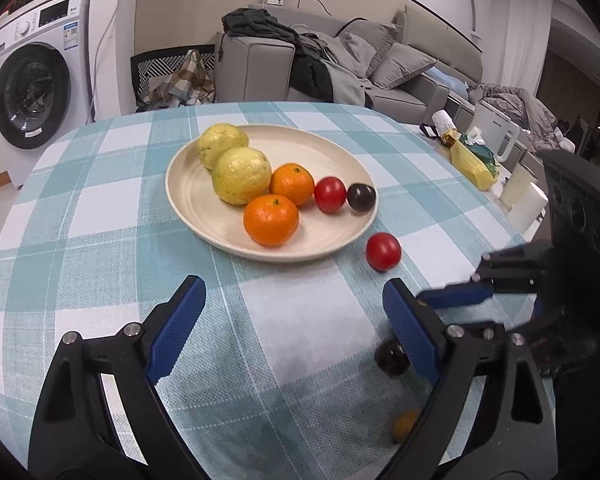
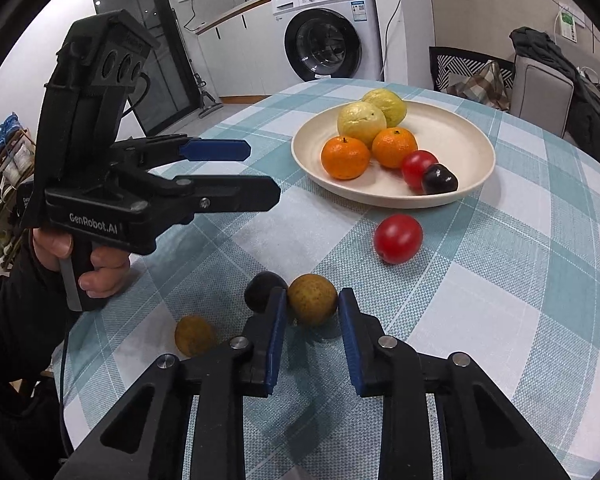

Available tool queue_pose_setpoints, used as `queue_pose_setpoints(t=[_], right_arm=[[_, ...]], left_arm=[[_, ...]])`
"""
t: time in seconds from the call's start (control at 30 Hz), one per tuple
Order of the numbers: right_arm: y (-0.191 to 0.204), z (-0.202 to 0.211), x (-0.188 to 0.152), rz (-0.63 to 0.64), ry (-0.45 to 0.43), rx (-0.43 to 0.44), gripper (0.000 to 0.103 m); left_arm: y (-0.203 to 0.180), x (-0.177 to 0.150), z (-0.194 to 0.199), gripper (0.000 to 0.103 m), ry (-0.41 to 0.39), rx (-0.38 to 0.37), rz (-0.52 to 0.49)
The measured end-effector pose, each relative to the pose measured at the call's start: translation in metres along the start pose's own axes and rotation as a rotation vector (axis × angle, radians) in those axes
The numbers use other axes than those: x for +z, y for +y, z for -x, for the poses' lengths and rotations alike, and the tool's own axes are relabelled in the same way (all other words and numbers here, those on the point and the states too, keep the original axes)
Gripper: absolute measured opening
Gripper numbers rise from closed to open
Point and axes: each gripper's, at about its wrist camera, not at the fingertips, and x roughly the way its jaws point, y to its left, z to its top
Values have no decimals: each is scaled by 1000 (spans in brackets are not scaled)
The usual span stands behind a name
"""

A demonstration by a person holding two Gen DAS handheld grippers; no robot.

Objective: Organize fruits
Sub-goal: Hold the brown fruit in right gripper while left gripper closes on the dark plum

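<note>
A cream plate (image 1: pixel 204 216) (image 2: pixel 460 136) on the checked tablecloth holds two yellow-green guavas, two oranges, a red tomato and a dark plum. A second red tomato (image 1: pixel 383 251) (image 2: pixel 398 239) lies on the cloth beside the plate. Nearer me lie a brown longan (image 2: pixel 313 299), a dark plum (image 2: pixel 262 290) (image 1: pixel 390 358) and another longan (image 2: pixel 194 335). My right gripper (image 2: pixel 312 310) is open, its fingers around the brown longan, the left finger touching the plum. My left gripper (image 1: pixel 294 304) (image 2: pixel 260 172) is open and empty, held above the cloth.
The round table's edge curves close on the left and front. A yellow bag (image 1: pixel 472 164), a white kettle and cups stand at the table's right side. A washing machine (image 2: pixel 328 40), a sofa (image 1: pixel 340 64) with clothes and a chair stand beyond the table.
</note>
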Motion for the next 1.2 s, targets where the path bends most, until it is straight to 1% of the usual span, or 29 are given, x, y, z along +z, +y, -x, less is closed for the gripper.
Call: queue_pose_setpoints(t=[0.1, 0.23, 0.33, 0.43, 0.53, 0.6, 0.63, 0.73, 0.77, 0.8, 0.83, 0.9, 0.97, 1.07, 1.2], right_arm=[[-6, 5, 2, -24, -31, -4, 27], [-15, 11, 4, -61, -65, -20, 27], [-17, 13, 7, -75, -87, -27, 27], [-20, 16, 9, -88, -101, -35, 27], [-24, 18, 10, -105, -112, -45, 27], [-25, 20, 10, -111, -119, -42, 27], [-25, 21, 9, -113, -122, -37, 27], [-26, 21, 9, -117, -122, -38, 27], [-26, 21, 9, -117, -122, -40, 27], [-26, 21, 8, -118, -123, -40, 27], [-26, 21, 8, -118, -123, -38, 27], [-25, 21, 8, -114, -118, -34, 27], [-25, 20, 7, -112, -112, -35, 27], [-24, 20, 7, -110, -112, -34, 27], [-24, 20, 7, -108, -111, -26, 27]], left_arm=[[-3, -8, 0, 89, 29, -43, -7], [-15, -14, 1, 89, 49, -66, -37], [-30, -18, 1, 82, 71, -64, -83], [-42, -22, -1, 76, 101, -86, -109], [-53, -25, -5, 67, 129, -96, -142], [-60, -29, -9, 58, 148, -94, -168], [-63, -30, -10, 56, 156, -92, -178], [-69, -33, -13, 50, 164, -84, -196], [-70, -34, -14, 46, 165, -83, -199], [-70, -34, -14, 44, 165, -83, -200], [-70, -35, -14, 43, 164, -82, -199], [-70, -36, -15, 34, 167, -79, -206], [-71, -38, -16, 27, 173, -74, -224], [-70, -39, -14, 24, 166, -84, -235], [-68, -39, -15, 23, 160, -91, -221]])
